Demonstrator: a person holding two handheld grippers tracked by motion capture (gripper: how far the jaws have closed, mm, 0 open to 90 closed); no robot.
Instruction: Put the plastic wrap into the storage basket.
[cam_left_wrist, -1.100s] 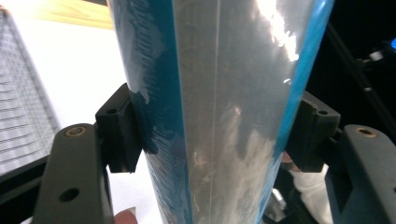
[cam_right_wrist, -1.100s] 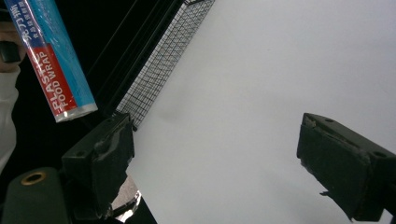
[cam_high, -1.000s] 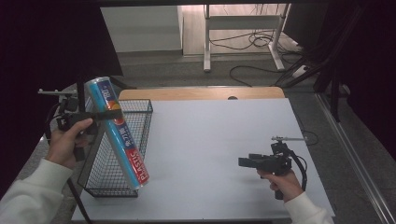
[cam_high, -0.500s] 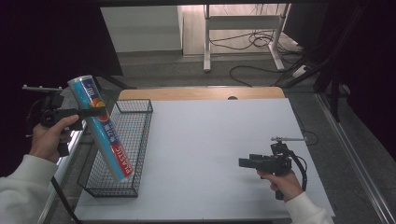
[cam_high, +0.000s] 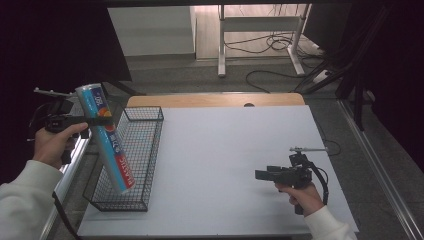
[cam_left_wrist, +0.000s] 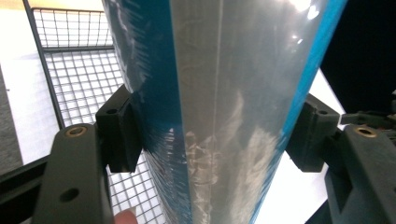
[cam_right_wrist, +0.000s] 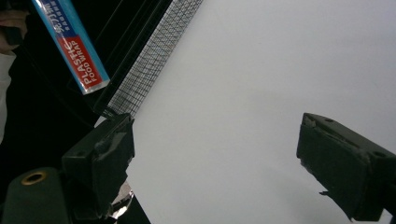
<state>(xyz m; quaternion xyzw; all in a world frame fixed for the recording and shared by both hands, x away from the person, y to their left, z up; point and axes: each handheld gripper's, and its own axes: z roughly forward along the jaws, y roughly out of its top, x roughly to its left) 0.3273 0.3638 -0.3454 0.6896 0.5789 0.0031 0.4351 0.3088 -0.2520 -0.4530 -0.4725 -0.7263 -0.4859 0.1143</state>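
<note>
Left hand-held gripper (cam_high: 92, 120) raised, clamped; right hand-held gripper (cam_high: 261, 174) low, jaws apart.

one food wrap box (cam_high: 106, 138), one wire basket (cam_high: 148, 150), two grippers

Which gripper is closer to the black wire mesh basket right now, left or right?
Left. The left gripper, clamped on the blue plastic-wrap box, sits just beyond the black wire mesh basket's left edge. The right gripper, open, hovers far across the white table.

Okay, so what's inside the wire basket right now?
Nothing that can be seen: through the mesh the wire basket looks empty. The food wrap box, gripped by the left tongs, hangs tilted above it, covering part of the floor.
</note>
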